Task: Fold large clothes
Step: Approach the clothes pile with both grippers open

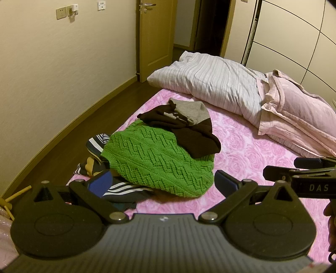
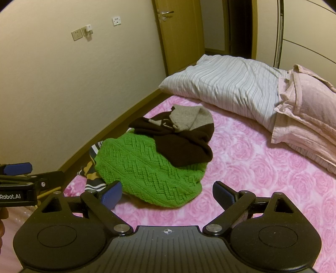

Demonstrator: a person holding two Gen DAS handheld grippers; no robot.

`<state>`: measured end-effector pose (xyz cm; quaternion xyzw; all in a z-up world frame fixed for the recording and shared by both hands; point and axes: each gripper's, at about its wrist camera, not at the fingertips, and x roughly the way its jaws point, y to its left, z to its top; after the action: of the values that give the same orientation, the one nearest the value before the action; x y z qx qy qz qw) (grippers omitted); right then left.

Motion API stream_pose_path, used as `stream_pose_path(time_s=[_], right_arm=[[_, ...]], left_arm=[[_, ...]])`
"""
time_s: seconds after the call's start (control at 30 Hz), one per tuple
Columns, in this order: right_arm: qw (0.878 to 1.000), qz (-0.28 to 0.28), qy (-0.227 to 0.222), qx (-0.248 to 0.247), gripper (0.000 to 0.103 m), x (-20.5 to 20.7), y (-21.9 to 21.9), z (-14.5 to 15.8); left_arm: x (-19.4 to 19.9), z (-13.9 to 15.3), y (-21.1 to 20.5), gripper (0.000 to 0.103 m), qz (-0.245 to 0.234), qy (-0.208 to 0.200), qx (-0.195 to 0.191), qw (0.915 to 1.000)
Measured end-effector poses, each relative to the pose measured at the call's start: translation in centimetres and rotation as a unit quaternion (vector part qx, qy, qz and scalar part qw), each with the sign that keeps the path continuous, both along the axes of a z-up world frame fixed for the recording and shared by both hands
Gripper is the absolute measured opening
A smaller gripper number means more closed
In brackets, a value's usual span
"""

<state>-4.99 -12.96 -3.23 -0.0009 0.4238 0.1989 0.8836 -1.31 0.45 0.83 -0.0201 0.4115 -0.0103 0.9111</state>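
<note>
Two hand-held tools hover over a bed, both angled downward with jaws spread wide and nothing between them: the left tool (image 1: 161, 184) fills the bottom of its own view, its blue pads (image 1: 223, 182) apart above the pink rose-patterned bedspread (image 1: 247, 155), while the right tool (image 2: 168, 195) does likewise in the lower part of its view and also juts in from the right edge of the left camera's picture. Just beyond the spread jaws, at the centre of both frames, lies a heap of clothes near the bed's left edge: a green cable-knit sweater (image 1: 155, 159) on the near side, a dark brown and grey garment (image 1: 189, 126) draped across its far part, and navy clothing with white stripes (image 1: 124, 189) tucked under the sweater at lower left. Farther back, toward the upper right, a pale striped pillow (image 1: 212, 84) rests beside a pink pillow (image 1: 298, 111). Behind them, at the top of the frame, stand a wooden door (image 1: 155, 37) with a metal handle, a cream wall with a socket (image 1: 61, 13), and white wardrobe panels (image 1: 294, 42).
</note>
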Motion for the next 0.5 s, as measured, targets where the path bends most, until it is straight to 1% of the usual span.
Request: stream_pose_path(time_s=[0.5], right_arm=[[1.000, 0.000, 0.000, 0.000, 0.090, -0.01, 0.18, -0.06]], left_arm=[[-0.16, -0.22, 0.64, 0.102, 0.002, -0.001, -0.002, 1.0000]])
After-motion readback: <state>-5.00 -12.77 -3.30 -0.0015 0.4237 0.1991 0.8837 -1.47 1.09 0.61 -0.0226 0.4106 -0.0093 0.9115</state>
